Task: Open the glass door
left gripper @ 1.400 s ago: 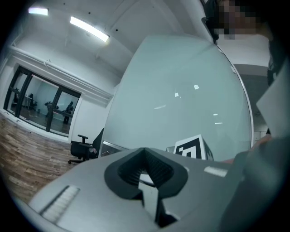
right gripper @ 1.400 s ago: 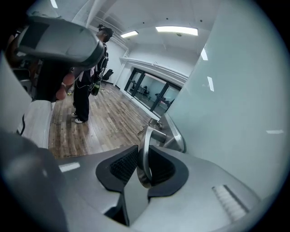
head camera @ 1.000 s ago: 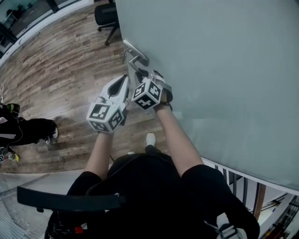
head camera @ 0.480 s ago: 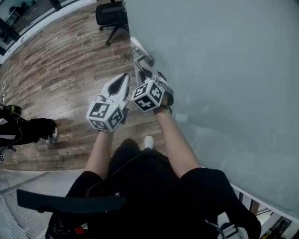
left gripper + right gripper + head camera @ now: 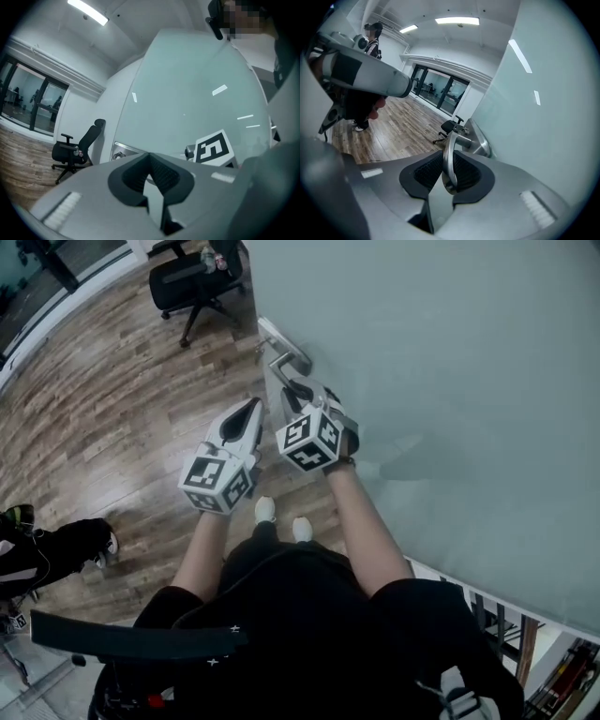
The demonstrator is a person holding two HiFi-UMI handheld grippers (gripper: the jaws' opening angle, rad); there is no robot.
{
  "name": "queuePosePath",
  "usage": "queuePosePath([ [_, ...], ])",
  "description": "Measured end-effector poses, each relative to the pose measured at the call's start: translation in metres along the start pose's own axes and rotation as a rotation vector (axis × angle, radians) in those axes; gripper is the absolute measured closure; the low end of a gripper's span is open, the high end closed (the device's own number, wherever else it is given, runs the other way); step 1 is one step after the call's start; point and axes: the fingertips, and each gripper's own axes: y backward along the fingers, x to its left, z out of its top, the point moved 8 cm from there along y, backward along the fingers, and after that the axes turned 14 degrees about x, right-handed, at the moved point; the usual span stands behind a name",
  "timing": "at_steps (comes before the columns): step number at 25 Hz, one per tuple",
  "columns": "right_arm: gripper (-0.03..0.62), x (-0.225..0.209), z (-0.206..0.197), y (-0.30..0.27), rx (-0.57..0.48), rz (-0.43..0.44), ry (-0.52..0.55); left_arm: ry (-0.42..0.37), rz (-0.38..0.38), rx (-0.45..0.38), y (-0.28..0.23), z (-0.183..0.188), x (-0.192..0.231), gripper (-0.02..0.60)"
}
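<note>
The frosted glass door [image 5: 431,381] fills the right of the head view. Its metal lever handle [image 5: 284,362] sits on a plate at the door's left edge. My right gripper [image 5: 302,396] is shut on the lever. In the right gripper view the lever [image 5: 448,150] stands upright between the ribbed pads of my right gripper [image 5: 449,165], with the plate [image 5: 477,139] just beyond. My left gripper [image 5: 246,420] hovers to the left of the handle over the floor and touches nothing. In the left gripper view my left gripper [image 5: 150,163] has its pads together, nothing between them.
A black office chair [image 5: 192,282] stands on the wood floor [image 5: 122,399] beyond the door's edge. A black bag [image 5: 52,554] lies at the left. A railing [image 5: 497,624] shows below the door at lower right. A person [image 5: 372,33] stands far back in the room.
Both grippers have moved on together, the right one still on the lever. The office chair has come further into view, and the person's feet have stepped forward.
</note>
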Motion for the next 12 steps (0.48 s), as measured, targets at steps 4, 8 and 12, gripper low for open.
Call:
queuePosePath([
  [4, 0.522, -0.013, -0.005, 0.001, 0.019, -0.026, -0.024, -0.015, -0.072, 0.002, -0.014, 0.011, 0.005, 0.581],
  [8, 0.520, -0.026, -0.012, -0.004, 0.040, -0.050, -0.049, -0.031, -0.121, 0.005, -0.031, 0.020, 0.009, 0.581],
  [12, 0.520, -0.041, -0.019, -0.012, 0.051, -0.072, -0.066, -0.046, -0.165, 0.013, -0.051, 0.025, 0.011, 0.581],
])
